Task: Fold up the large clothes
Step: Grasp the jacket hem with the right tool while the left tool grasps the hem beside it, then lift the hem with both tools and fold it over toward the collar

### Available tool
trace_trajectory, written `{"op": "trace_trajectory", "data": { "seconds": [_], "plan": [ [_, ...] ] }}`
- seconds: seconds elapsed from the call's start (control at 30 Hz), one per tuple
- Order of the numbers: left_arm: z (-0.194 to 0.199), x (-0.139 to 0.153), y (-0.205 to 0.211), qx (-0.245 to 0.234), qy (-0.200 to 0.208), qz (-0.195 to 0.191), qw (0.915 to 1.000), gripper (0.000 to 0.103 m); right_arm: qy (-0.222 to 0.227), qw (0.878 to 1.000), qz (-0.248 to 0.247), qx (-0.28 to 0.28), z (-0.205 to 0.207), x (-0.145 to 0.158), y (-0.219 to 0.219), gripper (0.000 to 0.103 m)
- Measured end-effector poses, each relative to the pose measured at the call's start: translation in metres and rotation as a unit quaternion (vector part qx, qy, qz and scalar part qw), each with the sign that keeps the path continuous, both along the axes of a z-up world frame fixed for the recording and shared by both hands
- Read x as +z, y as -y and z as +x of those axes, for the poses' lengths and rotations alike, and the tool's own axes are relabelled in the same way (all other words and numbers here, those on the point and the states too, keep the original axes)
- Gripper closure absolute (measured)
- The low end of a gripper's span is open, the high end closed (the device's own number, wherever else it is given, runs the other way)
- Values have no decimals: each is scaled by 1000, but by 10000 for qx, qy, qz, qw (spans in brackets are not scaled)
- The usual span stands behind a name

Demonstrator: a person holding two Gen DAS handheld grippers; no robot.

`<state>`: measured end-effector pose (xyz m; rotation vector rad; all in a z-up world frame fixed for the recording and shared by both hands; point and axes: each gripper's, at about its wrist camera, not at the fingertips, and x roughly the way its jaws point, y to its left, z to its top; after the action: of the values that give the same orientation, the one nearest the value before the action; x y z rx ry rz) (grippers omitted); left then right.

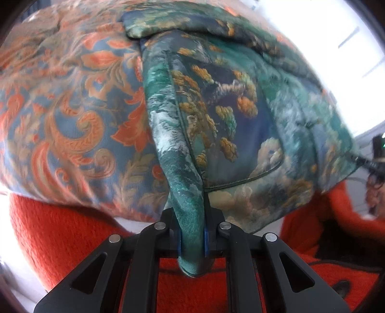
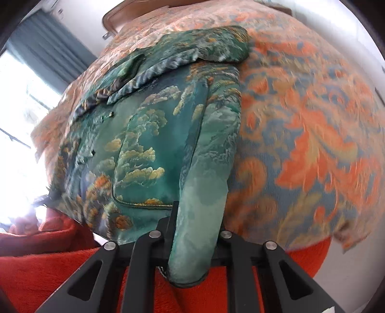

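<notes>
A green satin jacket [image 1: 228, 115] printed with clouds and trees lies front up on a bed, with a pocket and a collar showing; it also shows in the right wrist view [image 2: 149, 134]. My left gripper [image 1: 192, 240] is shut on the jacket's folded left edge [image 1: 185, 192]. My right gripper [image 2: 192, 243] is shut on the folded right edge, a sleeve [image 2: 204, 197]. Both held ends hang past the bed's near edge.
The bed is covered by an orange and blue floral bedspread [image 1: 72, 108] [image 2: 312, 144]. A red blanket [image 1: 72, 240] [image 2: 48, 277] hangs below the near edge. A bright window [image 2: 19, 96] with grey curtains is on one side. A wooden headboard [image 2: 113, 16] stands at the far end.
</notes>
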<state>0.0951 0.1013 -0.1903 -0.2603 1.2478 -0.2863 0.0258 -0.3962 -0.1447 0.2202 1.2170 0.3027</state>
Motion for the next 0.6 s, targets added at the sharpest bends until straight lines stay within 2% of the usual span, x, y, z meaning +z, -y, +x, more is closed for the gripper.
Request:
{"op": "trace_trajectory", "data": {
  "seconds": [0.1,0.33,0.47,0.6],
  "plan": [
    [5,16,-18,180,46,-568,9982,93,-11,9982,542,-244,4,6,12,91],
    [20,69,-41,297,492,-1435,9880,94,377,9881,1465,-275,29,49,13,92],
    [57,104,-57,388,795,-1745,9807,94,711,9807,1797,-286,59,80,13,92],
    [117,130,-69,576,1041,-1841,9757,94,1073,9729,1971,-547,121,107,18,92]
  ]
}}
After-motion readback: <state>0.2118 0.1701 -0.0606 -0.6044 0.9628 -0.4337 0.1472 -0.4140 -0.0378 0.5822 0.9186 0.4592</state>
